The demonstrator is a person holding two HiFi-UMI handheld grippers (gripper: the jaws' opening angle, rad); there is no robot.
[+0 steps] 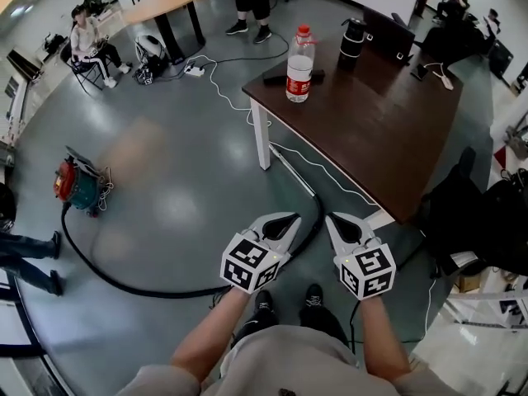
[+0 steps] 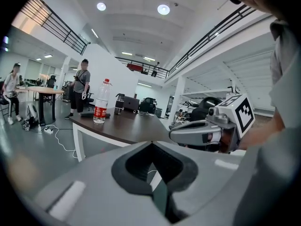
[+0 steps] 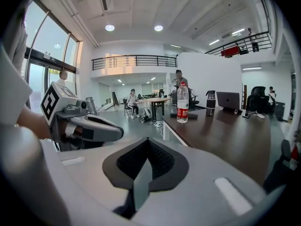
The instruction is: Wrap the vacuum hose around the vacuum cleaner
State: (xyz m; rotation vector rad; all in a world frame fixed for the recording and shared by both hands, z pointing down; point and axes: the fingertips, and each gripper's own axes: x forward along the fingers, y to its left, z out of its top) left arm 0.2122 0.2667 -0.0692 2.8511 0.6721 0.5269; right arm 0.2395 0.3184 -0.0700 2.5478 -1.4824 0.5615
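The red and teal vacuum cleaner (image 1: 76, 186) stands on the grey floor at the left. Its black hose (image 1: 124, 285) loops along the floor, passes under my left gripper and rises to a metal wand (image 1: 293, 172) by the table leg. Both grippers hang side by side above my feet, well away from the vacuum. My left gripper (image 1: 290, 219) is shut with nothing in it, its tips meeting (image 2: 151, 145). My right gripper (image 1: 332, 219) is shut and empty too (image 3: 148, 140). Each gripper shows in the other's view.
A brown table (image 1: 388, 130) stands ahead right with a water bottle (image 1: 299, 66), a black flask (image 1: 352, 40) and a laptop (image 1: 388, 31). A white cable and power strip (image 1: 195, 70) lie on the floor. One person sits far left (image 1: 91, 48); another stands beyond (image 1: 250, 7).
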